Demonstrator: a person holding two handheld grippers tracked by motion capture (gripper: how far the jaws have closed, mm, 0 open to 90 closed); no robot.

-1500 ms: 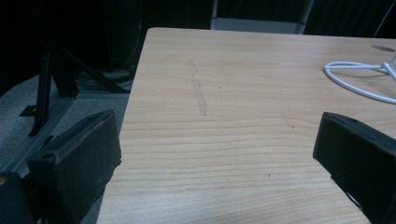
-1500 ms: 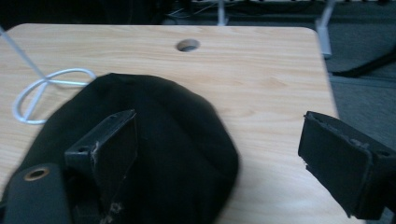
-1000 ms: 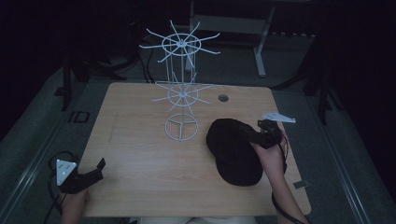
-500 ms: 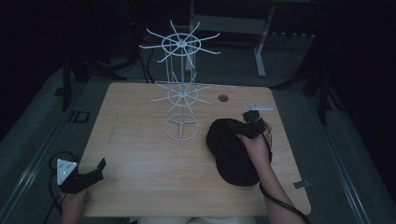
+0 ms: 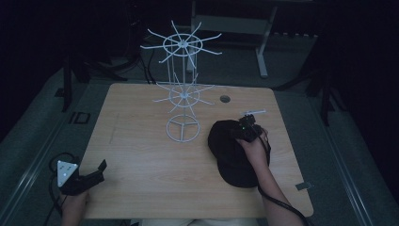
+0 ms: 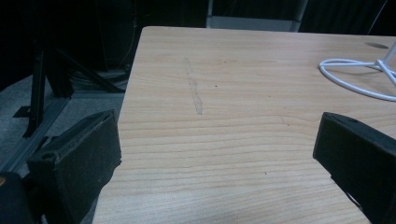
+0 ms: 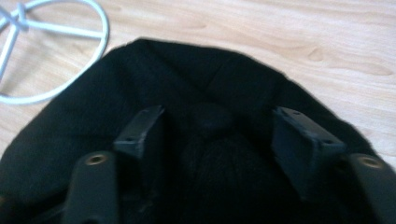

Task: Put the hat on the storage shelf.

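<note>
A black cap [image 5: 230,155] lies on the right half of the wooden table [image 5: 141,141]. My right gripper [image 5: 239,134] is lowered onto the cap's far end, held by a hand. In the right gripper view its jaws [image 7: 217,123] straddle the cap's crown [image 7: 210,79] and top button. They have just been closing, with a bulge of black fabric between them, and a gap still shows at each pad. My left gripper [image 5: 100,167] rests at the table's near left corner, its jaws [image 6: 219,140] wide apart over bare wood.
A tall white wire rack [image 5: 182,94] with two spoked tiers stands at the table's middle back on a ring base [image 5: 182,128] just left of the cap. A cable hole [image 5: 225,99] sits behind it. Dark floor and metal frames surround the table.
My right gripper has moved left and down from beside the cap onto its crown, and its jaws have narrowed. The left gripper has stayed put.
</note>
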